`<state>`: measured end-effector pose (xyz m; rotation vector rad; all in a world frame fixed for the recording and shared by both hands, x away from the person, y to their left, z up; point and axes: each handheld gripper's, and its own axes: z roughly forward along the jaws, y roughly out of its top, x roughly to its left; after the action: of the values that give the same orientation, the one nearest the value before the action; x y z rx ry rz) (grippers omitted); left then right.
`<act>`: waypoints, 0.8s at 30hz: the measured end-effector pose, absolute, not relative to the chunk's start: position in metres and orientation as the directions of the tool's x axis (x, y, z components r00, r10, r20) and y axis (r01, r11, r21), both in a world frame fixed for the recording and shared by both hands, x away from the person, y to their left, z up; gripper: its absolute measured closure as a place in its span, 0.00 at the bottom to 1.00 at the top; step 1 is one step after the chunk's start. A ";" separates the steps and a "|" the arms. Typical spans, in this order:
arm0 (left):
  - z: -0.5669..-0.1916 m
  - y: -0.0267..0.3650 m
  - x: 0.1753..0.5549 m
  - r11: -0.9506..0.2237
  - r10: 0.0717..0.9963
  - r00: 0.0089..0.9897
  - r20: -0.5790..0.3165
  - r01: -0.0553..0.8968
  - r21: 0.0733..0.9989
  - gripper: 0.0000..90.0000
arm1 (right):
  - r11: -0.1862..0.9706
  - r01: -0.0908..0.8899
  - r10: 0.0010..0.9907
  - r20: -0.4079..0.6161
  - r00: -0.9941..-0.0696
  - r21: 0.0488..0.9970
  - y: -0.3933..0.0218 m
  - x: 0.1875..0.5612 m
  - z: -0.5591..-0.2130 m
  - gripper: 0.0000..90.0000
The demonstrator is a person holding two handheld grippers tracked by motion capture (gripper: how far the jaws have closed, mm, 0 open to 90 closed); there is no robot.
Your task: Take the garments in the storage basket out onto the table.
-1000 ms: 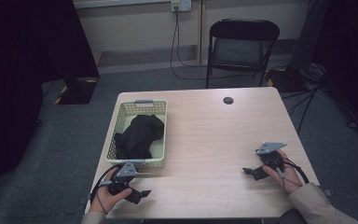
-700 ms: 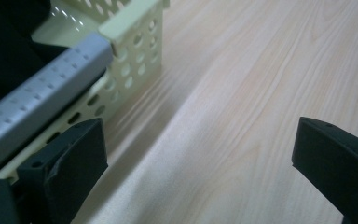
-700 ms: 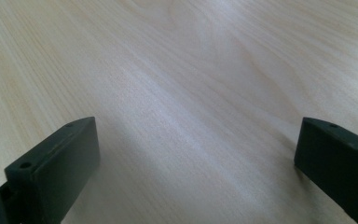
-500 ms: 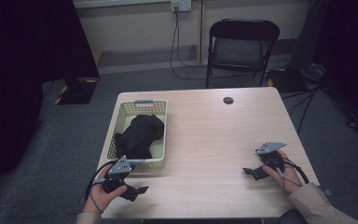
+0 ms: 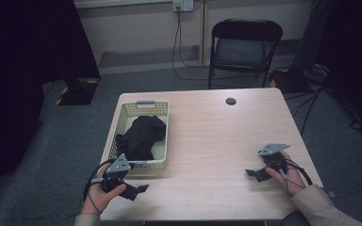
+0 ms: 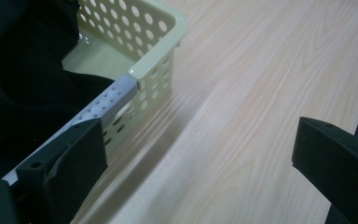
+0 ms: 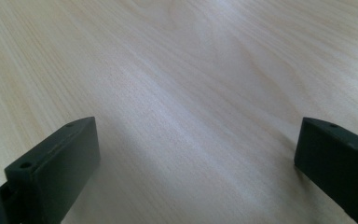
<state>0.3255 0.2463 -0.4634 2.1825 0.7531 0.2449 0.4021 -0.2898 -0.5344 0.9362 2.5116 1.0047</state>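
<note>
A pale green perforated basket (image 5: pixel 162 134) sits on the left half of the wooden table (image 5: pixel 217 141), with a black cloth (image 5: pixel 141 136) bundled inside. My left gripper (image 5: pixel 139 188) is open, held low just in front of the basket's near end. In the left gripper view the basket's near right corner (image 6: pixel 156 65) and its grey handle (image 6: pixel 107 100) lie close ahead, beside the black cloth (image 6: pixel 23 79). My right gripper (image 5: pixel 254 173) is open near the table's front right, above bare wood (image 7: pixel 177 93), nothing between its jaws.
A small dark round cap (image 5: pixel 231 101) is set in the table near its far edge. A black folding chair (image 5: pixel 245 47) stands behind the table, with cables (image 5: pixel 181 42) on the floor by the wall. A dark curtain (image 5: pixel 28 56) hangs at the left.
My left gripper has drifted slightly back and to the left, toward the table's front edge. The right gripper has stayed put.
</note>
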 end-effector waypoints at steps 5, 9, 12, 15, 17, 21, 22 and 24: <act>-0.460 0.246 0.327 -0.503 0.596 0.800 -0.071 0.441 0.744 0.03 | 0.548 0.466 0.660 -0.016 -0.751 0.694 -0.290 0.402 -0.534 0.00; -0.456 0.245 0.328 -0.501 0.600 0.797 -0.069 0.441 0.745 0.03 | 0.548 0.466 0.660 -0.016 -0.751 0.694 -0.290 0.402 -0.534 0.00; -0.453 0.245 0.330 -0.501 0.604 0.794 -0.068 0.444 0.743 0.03 | 0.549 0.466 0.660 -0.017 -0.751 0.694 -0.290 0.402 -0.534 0.00; -0.451 0.245 0.332 -0.498 0.605 0.793 -0.069 0.444 0.745 0.03 | 0.548 0.466 0.660 -0.017 -0.751 0.694 -0.290 0.402 -0.534 0.00; -0.450 0.244 0.333 -0.495 0.609 0.790 -0.071 0.448 0.744 0.03 | 0.548 0.466 0.660 -0.017 -0.751 0.694 -0.290 0.402 -0.534 0.00; -0.446 0.242 0.336 -0.493 0.606 0.792 -0.070 0.444 0.749 0.03 | 0.548 0.466 0.660 -0.017 -0.751 0.694 -0.290 0.402 -0.534 0.00; -0.444 0.242 0.337 -0.490 0.607 0.791 -0.070 0.442 0.752 0.03 | 0.548 0.466 0.660 -0.017 -0.751 0.694 -0.290 0.402 -0.534 0.00; -0.442 0.241 0.339 -0.488 0.610 0.790 -0.068 0.442 0.752 0.03 | 0.549 0.466 0.660 -0.017 -0.751 0.694 -0.290 0.402 -0.534 0.00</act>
<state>0.3386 0.2411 -0.4420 2.1643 0.7763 0.2636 0.4021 -0.2898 -0.5344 0.9363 2.5110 1.0045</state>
